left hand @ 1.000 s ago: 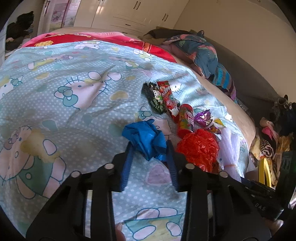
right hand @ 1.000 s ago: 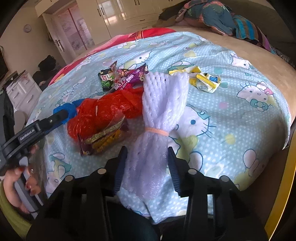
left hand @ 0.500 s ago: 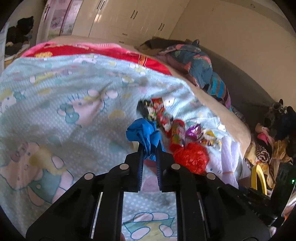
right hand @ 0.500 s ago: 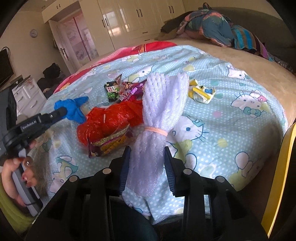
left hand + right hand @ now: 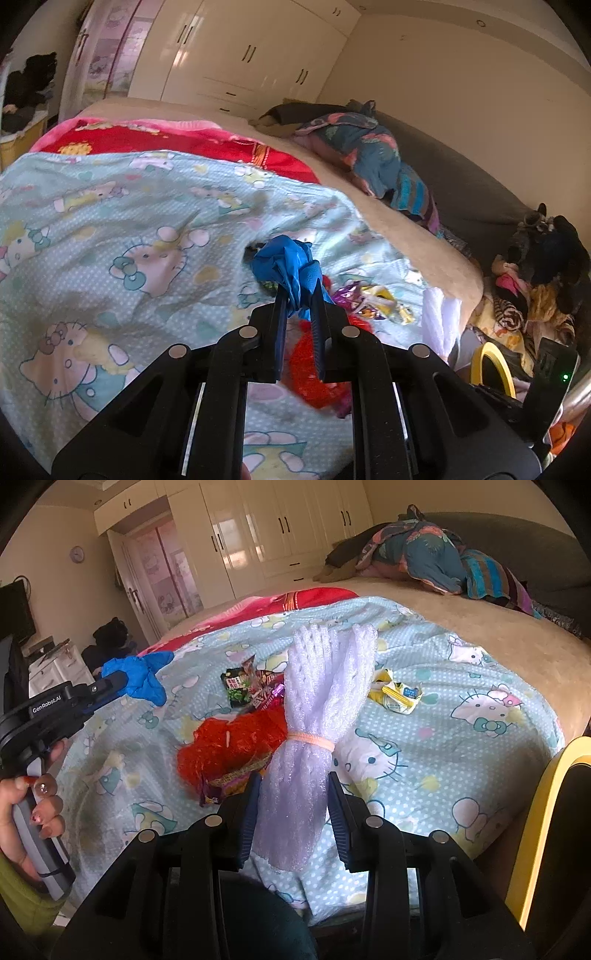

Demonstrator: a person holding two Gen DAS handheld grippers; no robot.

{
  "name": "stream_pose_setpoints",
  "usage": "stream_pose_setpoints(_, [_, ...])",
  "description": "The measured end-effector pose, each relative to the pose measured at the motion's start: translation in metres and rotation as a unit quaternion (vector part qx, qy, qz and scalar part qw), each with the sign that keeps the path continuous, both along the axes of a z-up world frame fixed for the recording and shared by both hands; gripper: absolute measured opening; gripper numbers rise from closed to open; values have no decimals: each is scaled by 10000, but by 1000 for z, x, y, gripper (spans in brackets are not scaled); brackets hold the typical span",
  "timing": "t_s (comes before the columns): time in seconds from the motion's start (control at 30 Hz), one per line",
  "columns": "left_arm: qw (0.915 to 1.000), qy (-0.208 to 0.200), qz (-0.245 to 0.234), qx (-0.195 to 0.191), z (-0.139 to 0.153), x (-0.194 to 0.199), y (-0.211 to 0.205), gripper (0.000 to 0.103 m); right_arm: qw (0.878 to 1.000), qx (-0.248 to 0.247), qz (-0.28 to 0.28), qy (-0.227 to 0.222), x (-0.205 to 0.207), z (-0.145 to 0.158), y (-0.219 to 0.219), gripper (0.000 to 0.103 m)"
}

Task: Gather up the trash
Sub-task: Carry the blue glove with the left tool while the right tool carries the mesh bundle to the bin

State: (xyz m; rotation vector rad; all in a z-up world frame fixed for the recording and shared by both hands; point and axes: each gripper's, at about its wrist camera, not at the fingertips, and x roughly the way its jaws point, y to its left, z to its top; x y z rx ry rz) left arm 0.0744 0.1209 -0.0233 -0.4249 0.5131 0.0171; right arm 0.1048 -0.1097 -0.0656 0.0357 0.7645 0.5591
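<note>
Both grippers loaded, trash coming off the bed

My left gripper point(image 5: 299, 295) pinched the crumpled blue glove point(image 5: 290, 264) clear above the bed point(image 5: 461, 746); my right gripper point(image 5: 291, 801) clamped the white foam netting bundle point(image 5: 317, 709) near its lower end, so I could carry both away, while wrappers point(image 5: 255, 686) remained.

Cream wardrobes point(image 5: 280, 542) with dark handles line the far wall behind a bed point(image 5: 498, 642) spread with a cartoon-cat quilt point(image 5: 110, 229), a round clock point(image 5: 77, 554) hanging left.
</note>
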Motion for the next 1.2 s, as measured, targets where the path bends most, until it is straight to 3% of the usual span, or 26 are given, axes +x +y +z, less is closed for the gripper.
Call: stream_pose_setpoints(1.2, [9949, -372, -920, 195, 32, -15, -65, 8, 9966, 236, -650, -450, -17, 46, -57, 34])
